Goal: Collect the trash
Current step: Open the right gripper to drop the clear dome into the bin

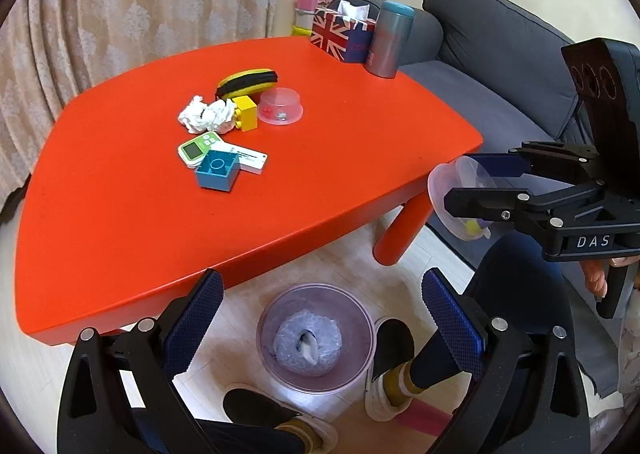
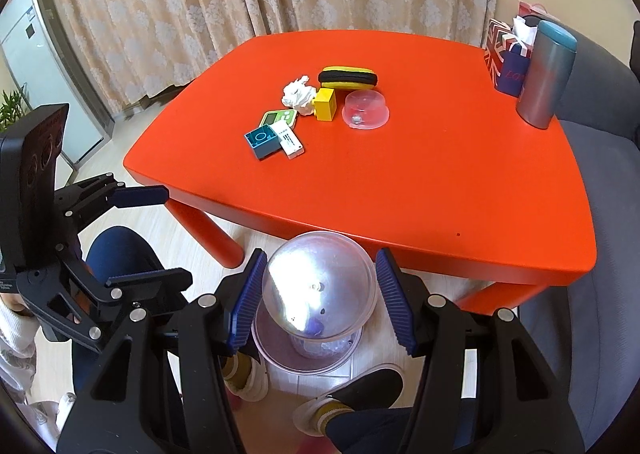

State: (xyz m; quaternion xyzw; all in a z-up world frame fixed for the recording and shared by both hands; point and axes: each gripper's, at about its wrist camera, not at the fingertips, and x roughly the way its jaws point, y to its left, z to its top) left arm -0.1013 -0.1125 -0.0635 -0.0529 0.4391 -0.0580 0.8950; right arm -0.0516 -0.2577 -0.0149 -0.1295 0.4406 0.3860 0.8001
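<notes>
Directly under my left gripper point(image 1: 320, 318), jaws gaping wide and empty, the floor bin point(image 1: 316, 338) is already holding a grey wad. My right gripper point(image 2: 320, 294) is pinching a clear bowl point(image 2: 320, 286) above it, tilted downward. I am risking scraps spilling past the rim. Crumpled tissue point(image 1: 208, 115) is waiting mid-table point(image 1: 360, 173), far off.

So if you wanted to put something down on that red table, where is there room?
The near half of the table is bare, from the blue block to the front edge. The stretch between the clear bowl and the flask is free too. It is crowded mid-table: tissue, yellow block, pouch, timer.
</notes>
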